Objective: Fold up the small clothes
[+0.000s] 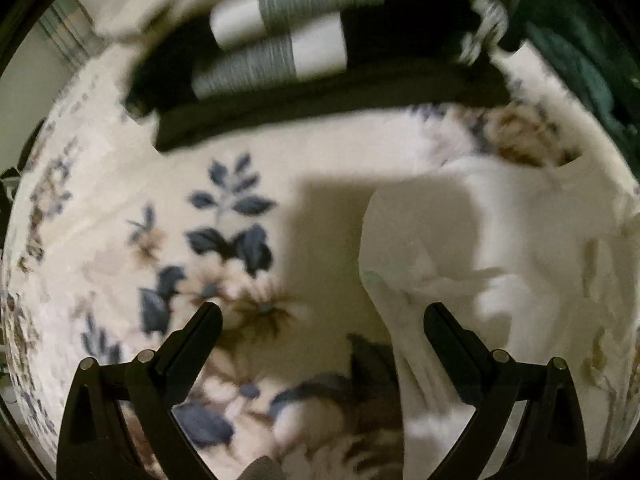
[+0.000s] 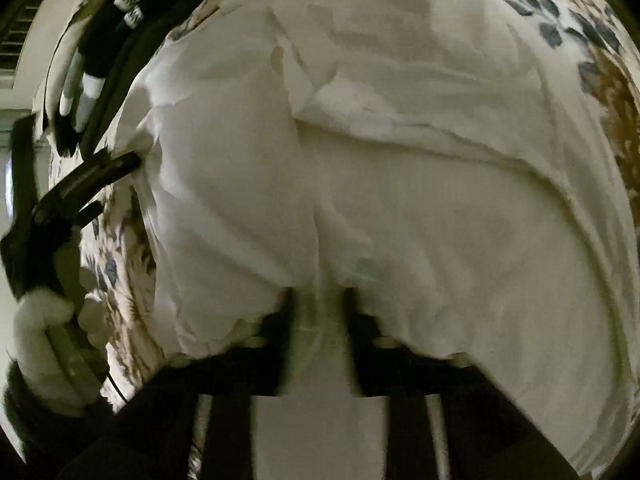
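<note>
White garment (image 2: 400, 200) lies crumpled on floral blanket (image 1: 120, 208), filling most of the right wrist view w/ folds and a raised ridge across its middle. In the left wrist view the same garment (image 1: 520, 240) sits at lower right, its edge running down under the right-hand finger. Right gripper (image 2: 318, 300): jaws drawn close together, clamped on a pinch of the white fabric, which bunches up between them. Left gripper (image 1: 322, 312): jaws wide apart, nothing between them, hovering over blanket just beside the garment's edge; its shadow falls on blanket and cloth ahead. From the right wrist view, left gripper (image 2: 90, 190) shows at far left w/ its tip at the garment's side edge; gloved left hand (image 2: 44, 344) grips it. Farther back on the blanket: dark folded clothes (image 1: 320, 92) in a stack, two grey-and-white socks (image 1: 280, 36) lying on top, side by side. Dark green cloth (image 1: 580, 52) at far right. Pics blurred.
</note>
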The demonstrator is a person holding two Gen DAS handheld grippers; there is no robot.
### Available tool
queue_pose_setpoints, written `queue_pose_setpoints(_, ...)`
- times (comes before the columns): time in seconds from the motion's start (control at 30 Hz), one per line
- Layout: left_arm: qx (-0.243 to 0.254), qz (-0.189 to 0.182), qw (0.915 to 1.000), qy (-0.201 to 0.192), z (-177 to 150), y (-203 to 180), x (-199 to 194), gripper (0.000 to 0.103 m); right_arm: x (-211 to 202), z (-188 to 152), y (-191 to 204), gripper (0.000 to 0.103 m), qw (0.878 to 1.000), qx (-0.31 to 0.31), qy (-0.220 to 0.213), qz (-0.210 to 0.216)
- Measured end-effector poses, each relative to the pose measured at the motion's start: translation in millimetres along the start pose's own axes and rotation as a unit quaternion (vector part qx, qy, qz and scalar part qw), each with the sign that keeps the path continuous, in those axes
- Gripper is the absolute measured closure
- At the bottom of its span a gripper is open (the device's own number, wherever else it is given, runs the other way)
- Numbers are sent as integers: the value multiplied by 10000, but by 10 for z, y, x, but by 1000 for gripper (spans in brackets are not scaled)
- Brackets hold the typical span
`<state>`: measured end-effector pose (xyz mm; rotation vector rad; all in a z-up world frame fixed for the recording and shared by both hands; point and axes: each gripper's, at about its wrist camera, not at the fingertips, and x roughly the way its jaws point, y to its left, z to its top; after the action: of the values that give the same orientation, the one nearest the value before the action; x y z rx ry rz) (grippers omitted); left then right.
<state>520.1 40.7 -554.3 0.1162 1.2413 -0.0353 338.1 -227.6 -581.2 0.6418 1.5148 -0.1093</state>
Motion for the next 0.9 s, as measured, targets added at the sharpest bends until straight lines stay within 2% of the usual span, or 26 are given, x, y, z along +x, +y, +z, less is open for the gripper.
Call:
queue_pose_setpoints(0.07, 8, 5, 9997, -227, -122, 10, -247, 0, -166, 40, -45, 31, 9995, -132, -157, -245)
queue_pose_setpoints(0.13, 1, -8, 9992, -394, -286, -45, -484, 0, -318, 83, -99, 27, 9981, -325, -223, -478)
queue_pose_setpoints(0.23, -93, 16, 9992, -376, -389, -342, -699, 0, -565, 137, -237, 13, 9976, -478, -164, -468)
queue_pose_setpoints(0.33, -232, -19, 9996, -171, -682, -632, -959, 0, -834, 253, -435, 11, 9969, -668, -69, -421)
queue_pose_setpoints(0.37, -279, -64, 9996, -57, -879, -758, -1062, 0, -917, 288, -520, 11, 9965, -730, -25, -418)
queue_pose_setpoints(0.4, -311, -95, 9995, 53, -791, -944, -1140, 0, -1033, 297, -647, 11, 9958, -805, 41, -436)
queue_pose_setpoints(0.47, -377, -239, 9983, 365, -1137, -1290, -1307, 0, -1288, 328, -985, 11, 9936, -991, 243, -491)
queue_pose_setpoints(0.5, -406, -310, 9973, 522, -1159, -1543, -1354, 0, -1393, 333, -1149, 11, 9920, -1091, 336, -533)
queue_pose_setpoints(0.57, -478, -505, 9939, 855, -1426, -1897, -1423, 0, -1618, 384, -1510, 11, 9887, -1262, 471, -658)
queue_pose_setpoints(0.63, -589, -791, 9875, 1232, -1744, -2377, -1452, 0, -1859, 465, -1876, 14, 9856, -1437, 549, -700)
queue_pose_setpoints(0.67, -631, -936, 9833, 1427, -1895, -2634, -1446, 0, -1935, 508, -1995, 28, 9839, -1541, 545, -729)
queue_pose_setpoints(0.7, -649, -1019, 9806, 1541, -2003, -2834, -1469, 0, -2018, 578, -2148, 48, 9803, -1687, 567, -859)
queue_pose_setpoints(0.73, -667, -1110, 9779, 1640, -2112, -3029, -1452, 0, -2053, 642, -2264, 58, 9777, -1780, 572, -952)
queue_pose_setpoints(0.77, -686, -1183, 9750, 1750, -2210, -3204, -1421, 0, -2074, 695, -2353, 63, 9760, -1839, 551, -1024)
queue_pose_setpoints(0.83, -777, -1481, 9656, 1993, -2406, -3551, -1370, 0, -2114, 848, -2534, 63, 9756, -1867, 565, -1008)
queue_pose_setpoints(0.9, -745, -1598, 9595, 2195, -2582, -3840, -1284, 0, -2100, 1009, -2657, 61, 9788, -1756, 649, -836)
